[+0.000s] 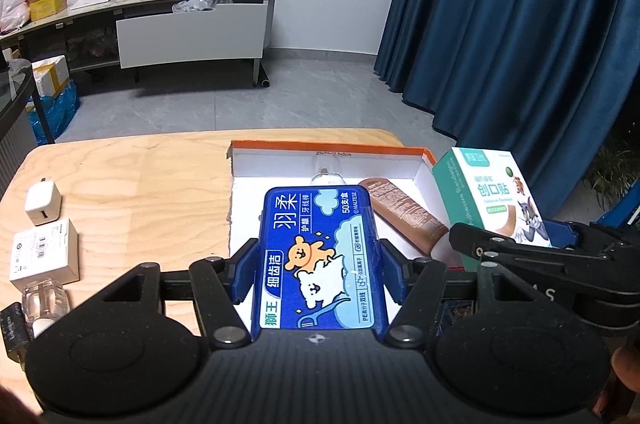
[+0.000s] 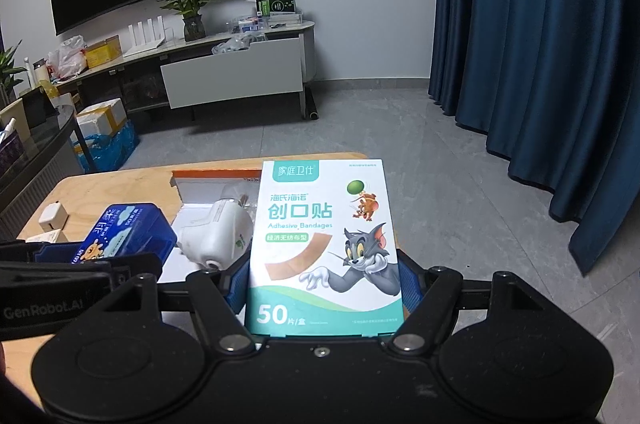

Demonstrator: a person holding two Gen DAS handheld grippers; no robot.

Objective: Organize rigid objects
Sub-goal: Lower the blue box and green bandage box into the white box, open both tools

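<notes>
My left gripper [image 1: 318, 272] is shut on a blue dental floss box [image 1: 320, 256], held above the white inside of an orange-edged tray [image 1: 332, 164]. A brown tube [image 1: 404, 216] lies in that tray, right of the blue box. My right gripper [image 2: 322, 282] is shut on a white and green adhesive bandage box [image 2: 324, 244], upright, over the tray's right side; the same box [image 1: 488, 200] shows at the right of the left wrist view. A white plastic bottle [image 2: 218, 232] lies in the tray [image 2: 200, 180] left of the bandage box. The blue floss box [image 2: 124, 232] shows at the left of the right wrist view.
On the wooden table [image 1: 140, 184] left of the tray lie a white charger cube [image 1: 43, 204], a flat white box [image 1: 44, 254] and a clear small bottle [image 1: 44, 298]. Beyond the table are grey floor, a TV cabinet [image 1: 192, 36] and blue curtains [image 1: 520, 24].
</notes>
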